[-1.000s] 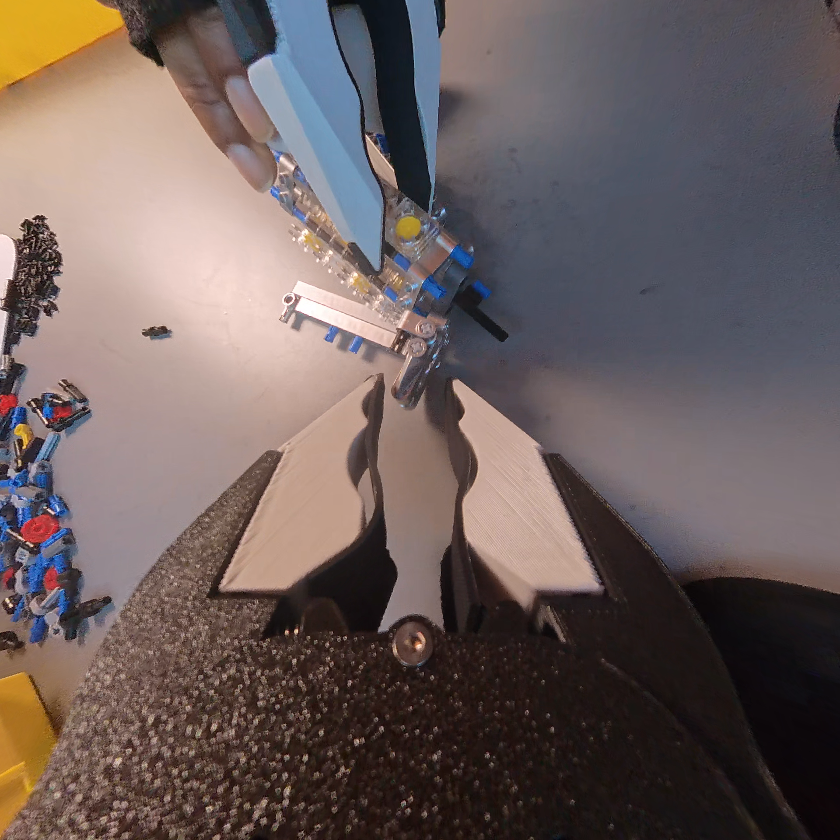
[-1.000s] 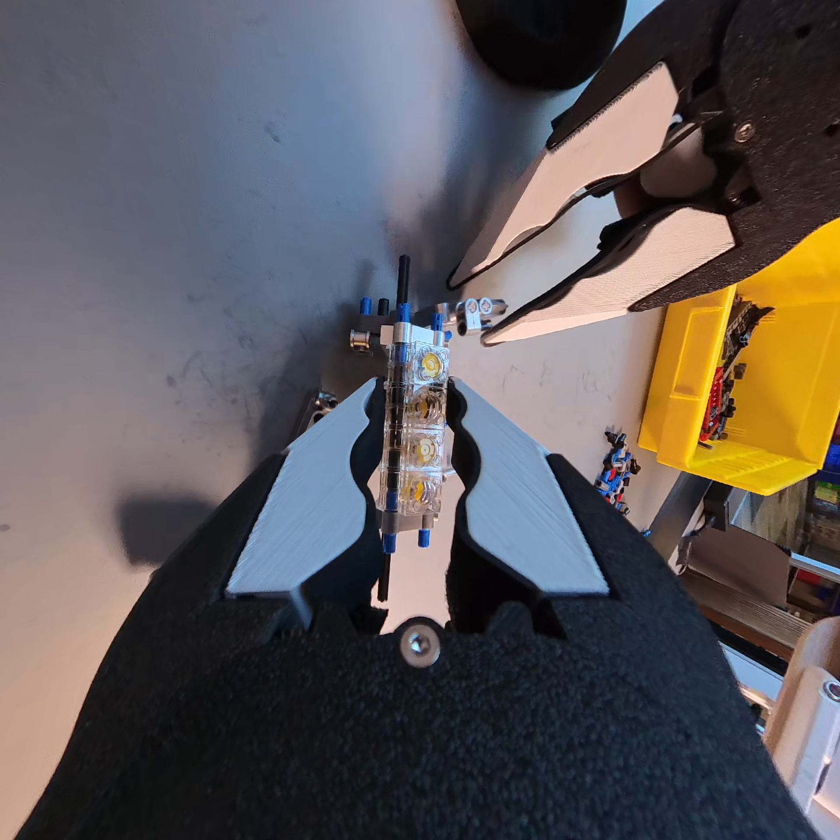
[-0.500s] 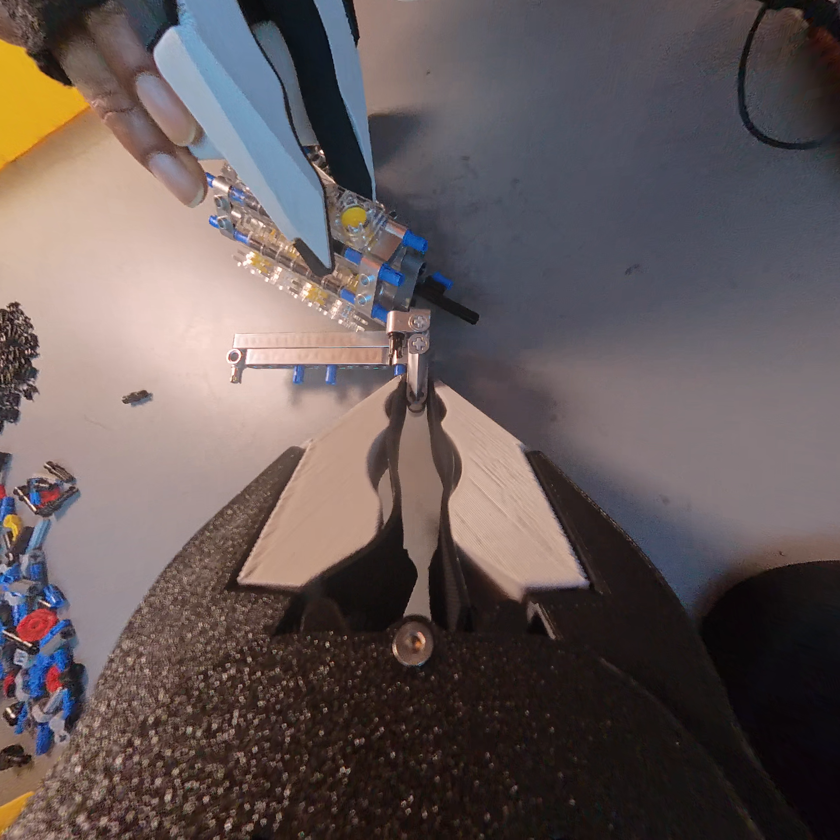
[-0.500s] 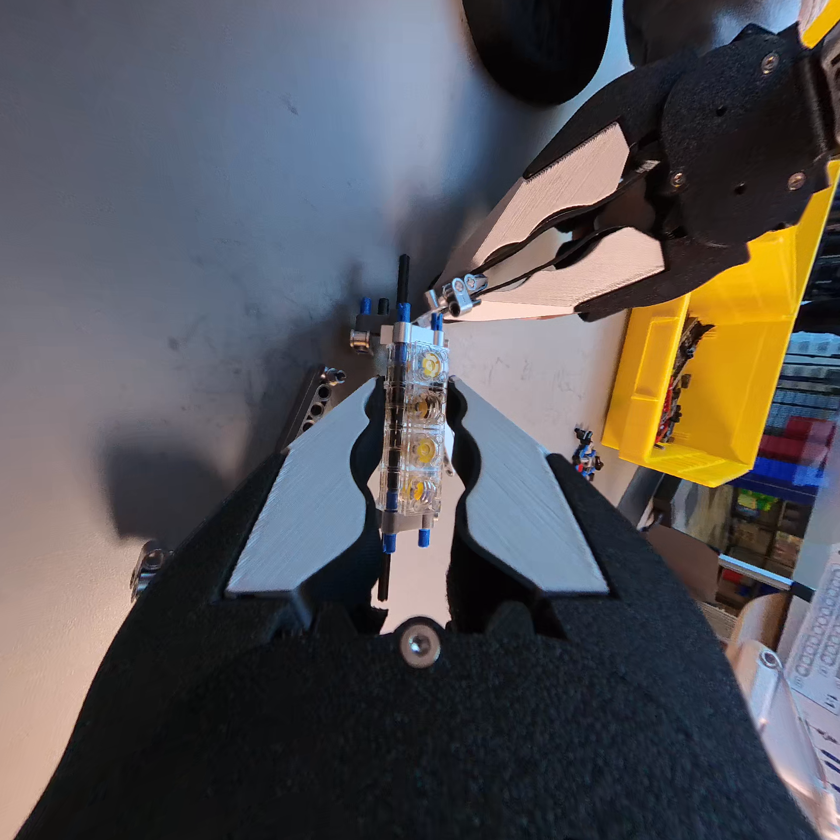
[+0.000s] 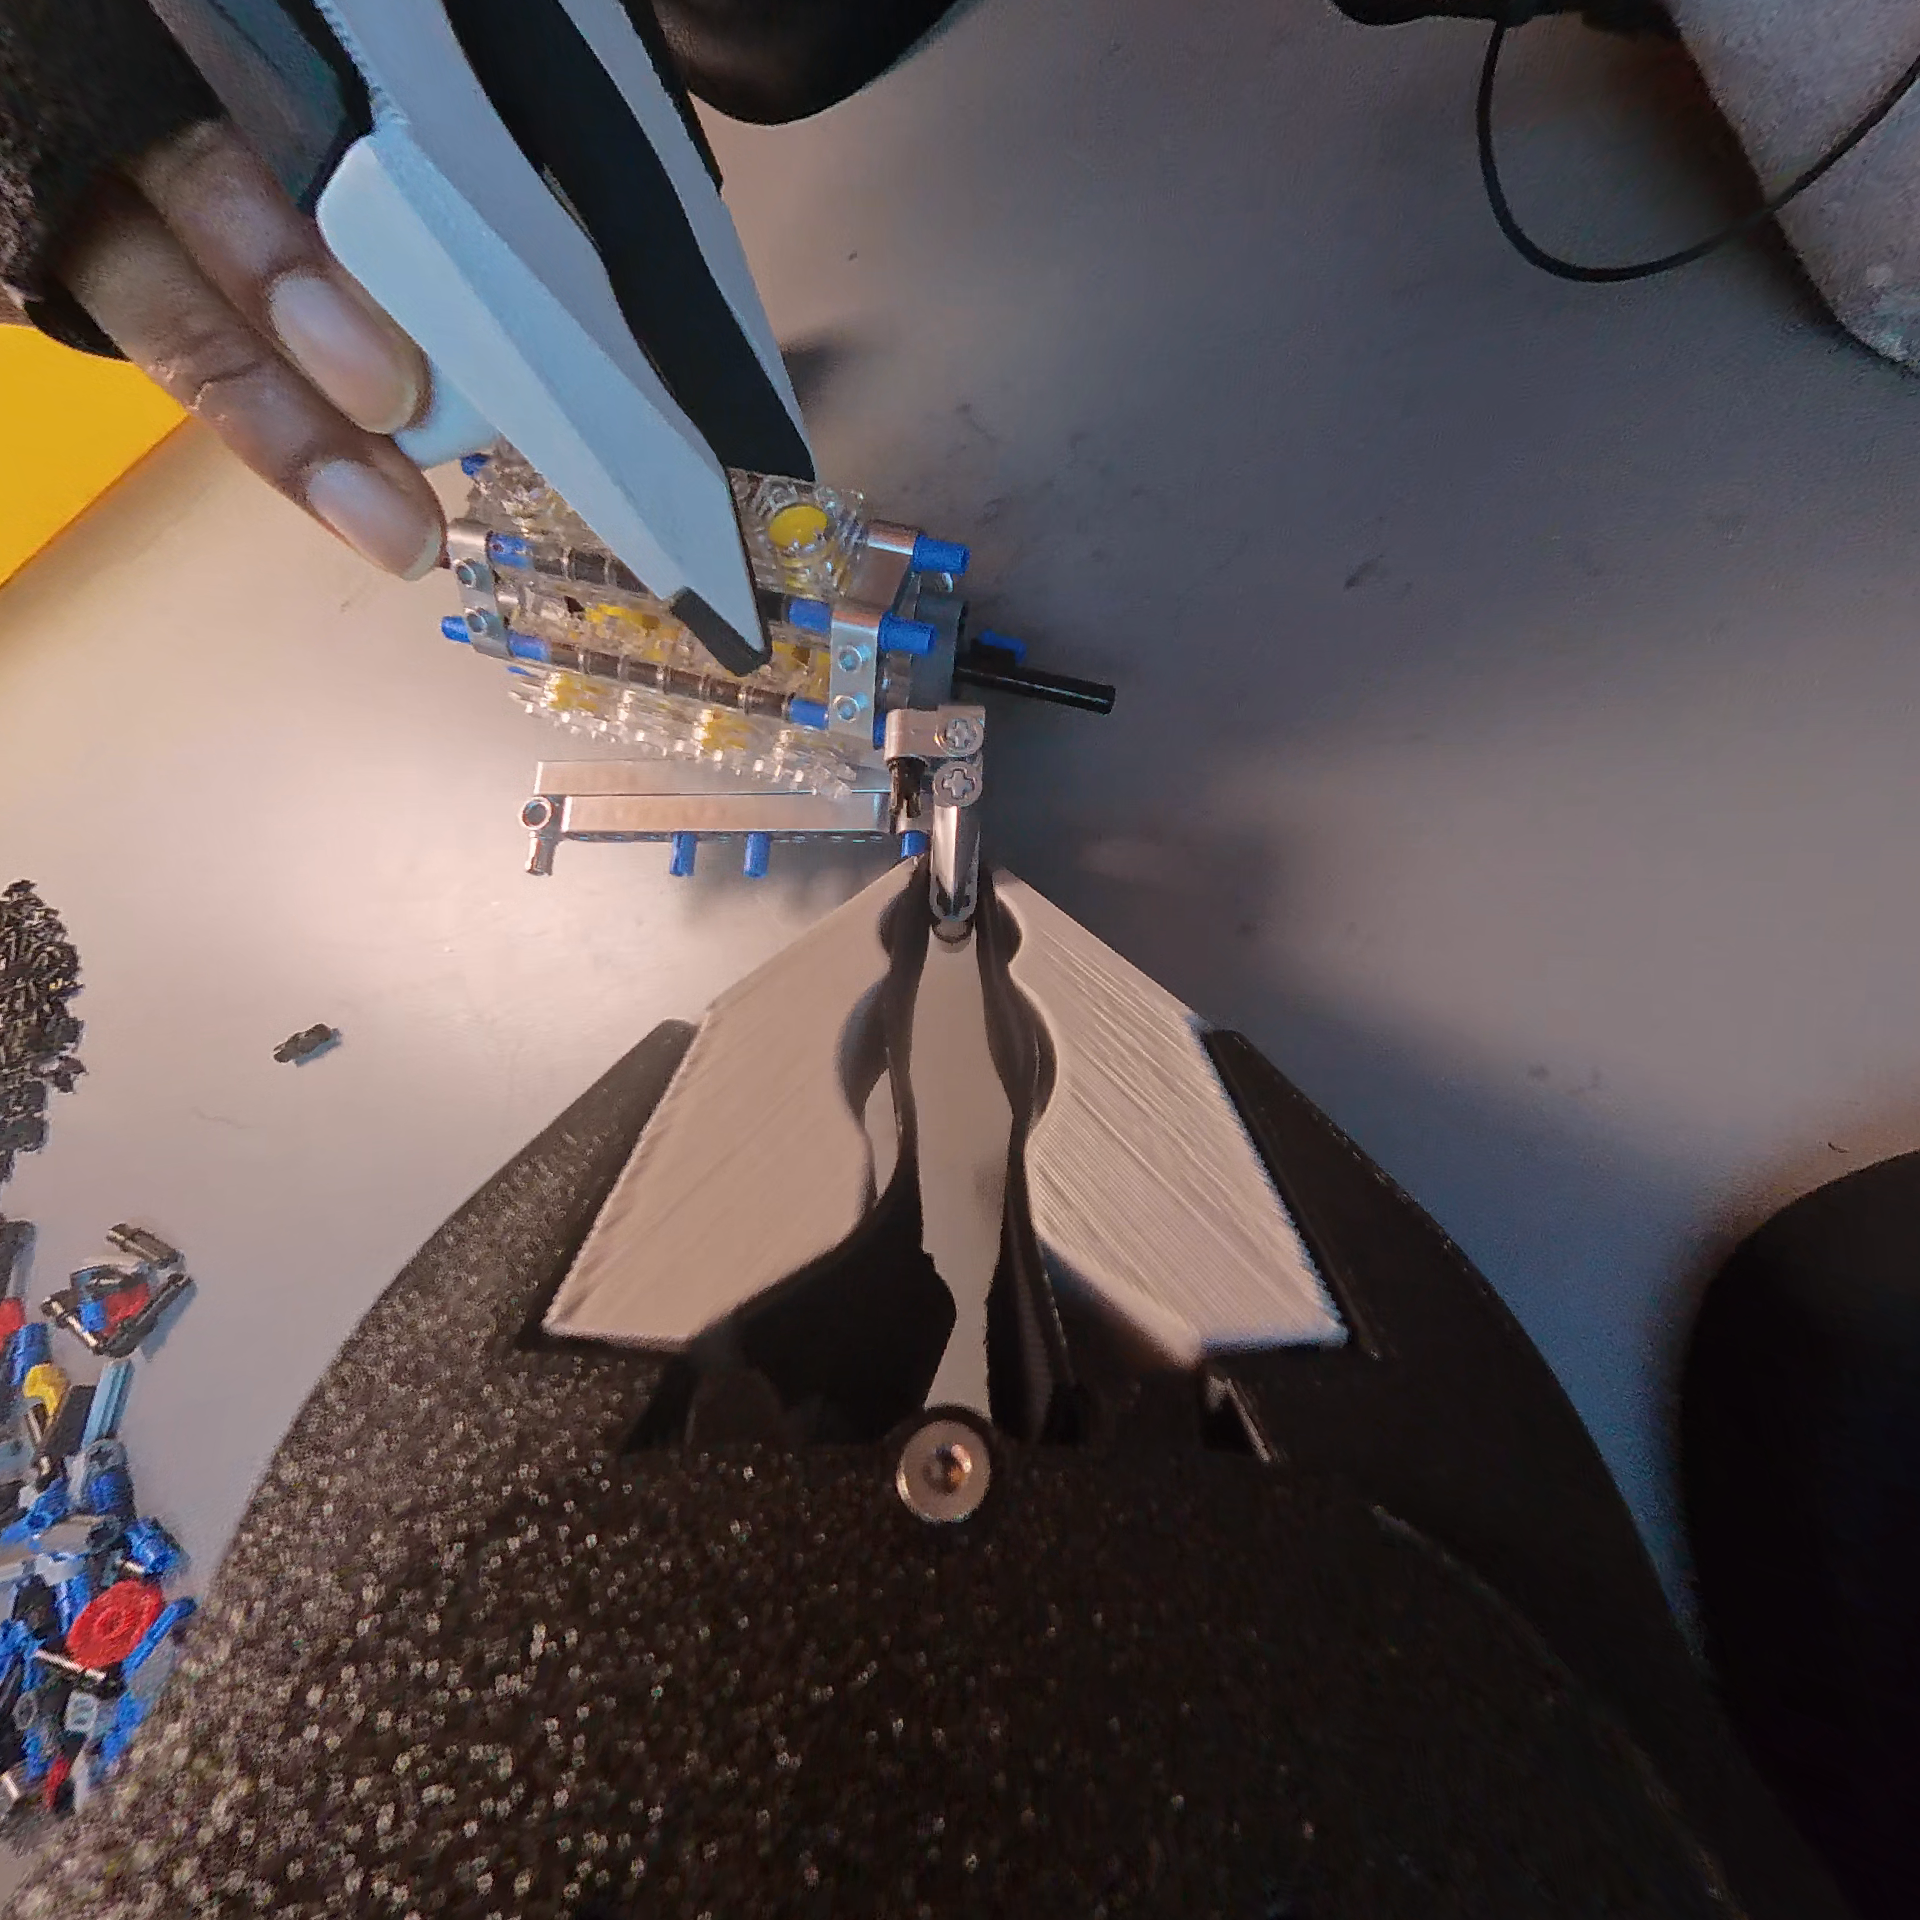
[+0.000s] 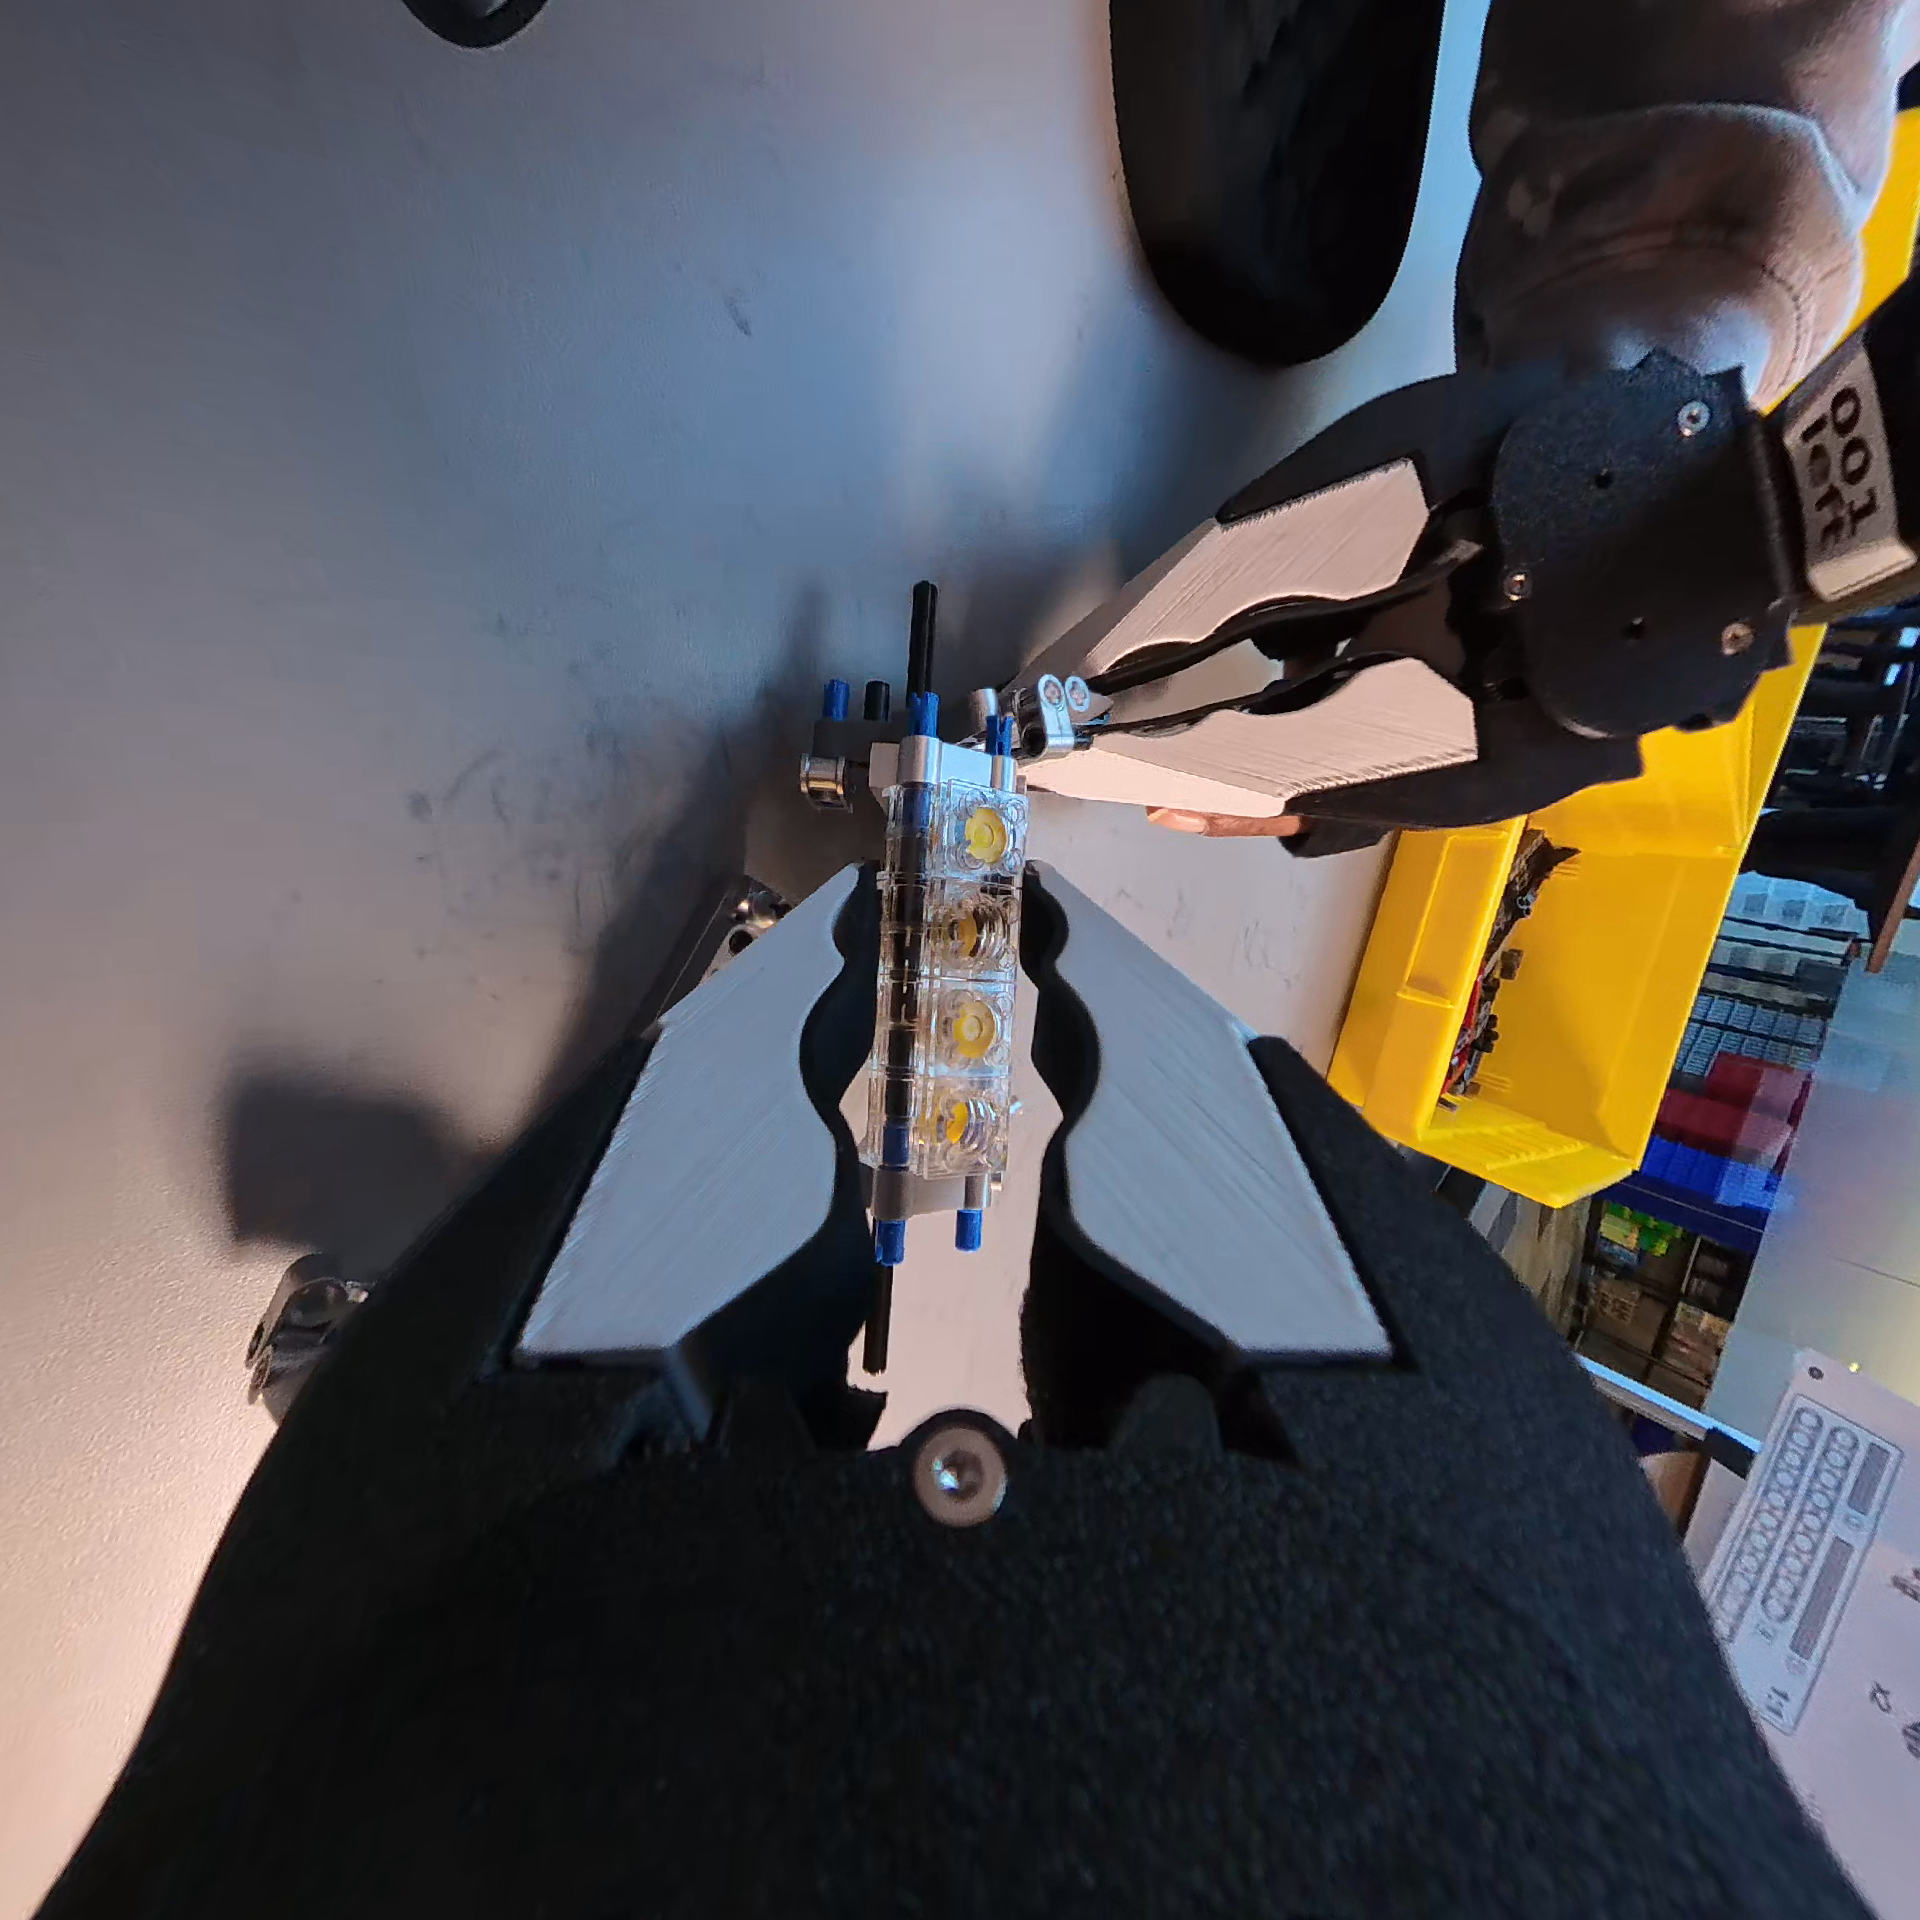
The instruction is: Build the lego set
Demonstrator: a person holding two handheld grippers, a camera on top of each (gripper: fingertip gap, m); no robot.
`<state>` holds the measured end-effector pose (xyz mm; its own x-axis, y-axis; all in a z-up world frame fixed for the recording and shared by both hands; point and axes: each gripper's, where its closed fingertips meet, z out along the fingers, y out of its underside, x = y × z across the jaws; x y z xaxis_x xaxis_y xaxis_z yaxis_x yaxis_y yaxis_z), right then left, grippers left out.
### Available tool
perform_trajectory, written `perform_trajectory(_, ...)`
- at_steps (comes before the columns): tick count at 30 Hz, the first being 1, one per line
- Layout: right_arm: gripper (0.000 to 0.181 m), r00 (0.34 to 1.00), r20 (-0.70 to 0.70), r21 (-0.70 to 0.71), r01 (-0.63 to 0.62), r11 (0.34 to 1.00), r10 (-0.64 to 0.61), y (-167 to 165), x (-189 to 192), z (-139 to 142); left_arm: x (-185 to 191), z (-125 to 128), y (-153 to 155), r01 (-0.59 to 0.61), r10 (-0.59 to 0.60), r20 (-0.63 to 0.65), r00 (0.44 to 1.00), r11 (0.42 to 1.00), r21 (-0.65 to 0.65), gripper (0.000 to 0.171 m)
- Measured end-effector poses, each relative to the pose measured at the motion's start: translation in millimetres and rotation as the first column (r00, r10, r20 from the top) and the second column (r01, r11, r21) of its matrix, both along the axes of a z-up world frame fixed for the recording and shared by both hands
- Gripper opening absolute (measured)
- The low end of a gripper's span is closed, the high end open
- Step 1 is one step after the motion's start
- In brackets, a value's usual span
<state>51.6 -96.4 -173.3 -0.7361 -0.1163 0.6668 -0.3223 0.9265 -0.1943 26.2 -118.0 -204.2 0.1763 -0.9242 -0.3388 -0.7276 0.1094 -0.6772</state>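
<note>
Grey and scuffed, the counter [image 5: 1455,540] carried a building-brick workpiece, with loose small parts [image 5: 73,1538] heaped at the lower left edge of the left wrist view and a yellow bin [image 6: 1538,997] at the right of the right wrist view.

The right gripper [image 6: 940,883] was closed narrowly on a clear brick assembly [image 6: 951,987] with yellow inserts, blue pins and a black axle [image 6: 921,644] running through it. Both fingers pressed the long sides of the block, which sat centred between them and extended past the tips toward the top of the frame. In the left wrist view the same assembly [image 5: 727,613] appeared in the upper centre, with a fingertip of the holding hand [image 5: 312,416] resting beside its left end.

The left gripper [image 5: 951,914] was drawn almost fully together on a small silver connector [image 5: 954,810], pinched by its lower end just below centre frame. The connector's upper end touched the right-hand corner of the assembly, beside a flat silver beam [image 5: 717,810] fitted with blue pins that lay along the lower edge of the block.

Judged from these positions, the step in hand was the seating of the connector at that corner. The seating appeared incomplete; whether the joint was engaged could not be determined.
</note>
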Motion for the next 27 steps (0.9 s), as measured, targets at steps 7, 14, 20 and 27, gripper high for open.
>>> perform_trajectory(7,0.024,1.000,0.024,-0.005,-0.002,1.000,0.002,0.1,-1.1,-4.0,-6.0,-3.1,3.2,-0.023,0.028,0.061,0.998,0.995,-0.092,0.008)
perform_trajectory(14,0.024,0.999,0.022,-0.001,0.024,1.000,-0.024,4.4,-3.3,-6.5,-13.6,-1.4,3.2,-0.101,0.109,0.057,0.992,0.986,-0.131,0.016)
perform_trajectory(20,0.024,0.998,0.025,-0.007,0.052,0.999,-0.052,4.6,-5.1,-6.6,-10.9,13.6,2.5,-0.141,0.163,0.143,0.976,0.978,-0.154,0.020)
perform_trajectory(27,0.024,0.995,0.007,0.016,0.095,0.995,-0.096,7.1,-7.2,-5.9,-0.4,10.2,6.3,-0.145,0.179,0.166,0.970,0.969,-0.202,0.018)
